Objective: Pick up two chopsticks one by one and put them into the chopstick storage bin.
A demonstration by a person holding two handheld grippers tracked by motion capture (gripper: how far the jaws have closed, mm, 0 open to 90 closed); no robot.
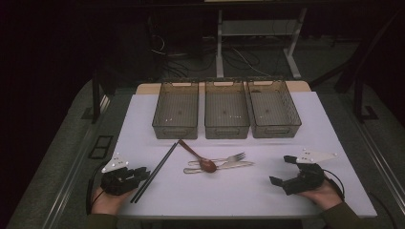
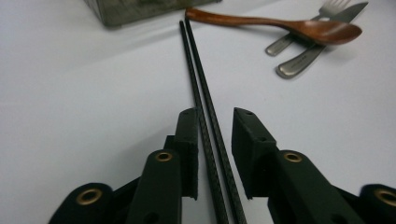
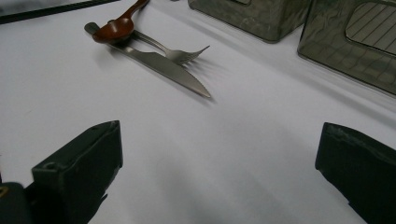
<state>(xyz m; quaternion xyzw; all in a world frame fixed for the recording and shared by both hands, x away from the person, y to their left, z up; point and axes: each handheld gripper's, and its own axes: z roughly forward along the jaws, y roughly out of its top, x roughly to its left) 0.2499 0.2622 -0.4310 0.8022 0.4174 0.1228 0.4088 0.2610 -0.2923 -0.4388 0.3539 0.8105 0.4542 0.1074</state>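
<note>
Low, left claw [image 2: 215, 126] astride chopsticks [image 2: 201, 93]

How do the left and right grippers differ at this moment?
The left gripper has its fingers drawn close around the black chopsticks, with a small gap on one side; the right gripper stands wide open over bare table. In the high view the left lies near the chopsticks' near end, the right apart from the cutlery. Both rest low at the table's near edge.
</note>
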